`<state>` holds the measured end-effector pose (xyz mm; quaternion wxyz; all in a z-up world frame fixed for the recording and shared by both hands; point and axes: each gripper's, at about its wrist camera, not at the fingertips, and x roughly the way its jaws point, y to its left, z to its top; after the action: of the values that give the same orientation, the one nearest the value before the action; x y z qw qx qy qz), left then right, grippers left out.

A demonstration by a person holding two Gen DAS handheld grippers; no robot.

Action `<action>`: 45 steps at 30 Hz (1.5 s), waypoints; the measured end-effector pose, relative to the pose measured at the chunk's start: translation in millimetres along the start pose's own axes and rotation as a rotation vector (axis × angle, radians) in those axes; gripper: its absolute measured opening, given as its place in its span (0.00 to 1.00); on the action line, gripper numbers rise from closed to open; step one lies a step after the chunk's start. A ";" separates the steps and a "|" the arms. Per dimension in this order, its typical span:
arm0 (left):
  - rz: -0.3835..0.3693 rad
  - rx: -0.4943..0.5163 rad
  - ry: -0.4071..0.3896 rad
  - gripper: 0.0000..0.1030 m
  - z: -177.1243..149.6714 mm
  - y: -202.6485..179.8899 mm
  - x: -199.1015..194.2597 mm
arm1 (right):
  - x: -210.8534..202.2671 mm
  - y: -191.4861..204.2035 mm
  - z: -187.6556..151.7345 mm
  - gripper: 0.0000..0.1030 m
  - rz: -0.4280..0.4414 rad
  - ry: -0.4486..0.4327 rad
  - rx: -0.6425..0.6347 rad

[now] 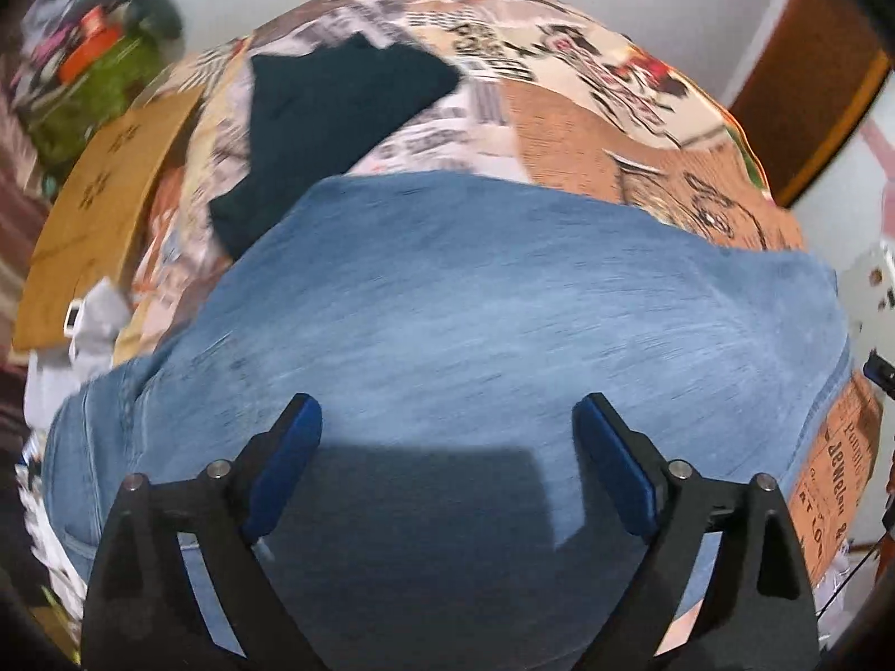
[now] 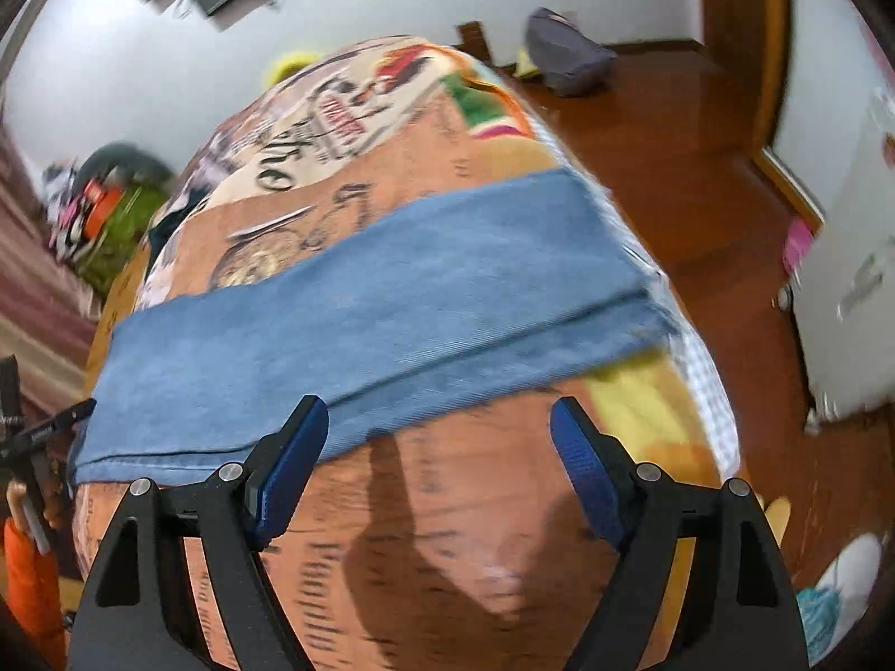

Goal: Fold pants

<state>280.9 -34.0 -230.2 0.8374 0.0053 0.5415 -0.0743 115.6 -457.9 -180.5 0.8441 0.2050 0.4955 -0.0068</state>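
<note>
Our left gripper is wide open over the blue pants and holds nothing. Our right gripper is wide open too, empty, just beside the pants' near edge. The pants lie flat on the picture blanket. Farther back lies a dark cloth.
</note>
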 end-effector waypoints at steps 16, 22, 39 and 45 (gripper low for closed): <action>-0.014 0.111 0.032 0.96 23.6 -86.4 29.6 | 34.6 -59.0 41.6 0.41 0.100 -0.037 0.297; -0.017 0.120 0.028 0.96 25.7 -96.3 31.1 | 27.1 -54.1 54.3 0.06 0.025 -0.093 0.165; -0.025 0.128 -0.156 0.96 16.7 -92.3 -36.5 | -68.2 31.5 78.6 0.05 0.107 -0.368 -0.021; -0.020 0.116 -0.276 0.96 10.4 -76.7 -81.9 | -89.7 95.2 83.7 0.05 0.211 -0.427 -0.133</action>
<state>247.3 -101.0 -146.0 0.9014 0.0379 0.4162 -0.1136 160.2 -417.4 -37.4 0.9372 0.1936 0.2812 0.0707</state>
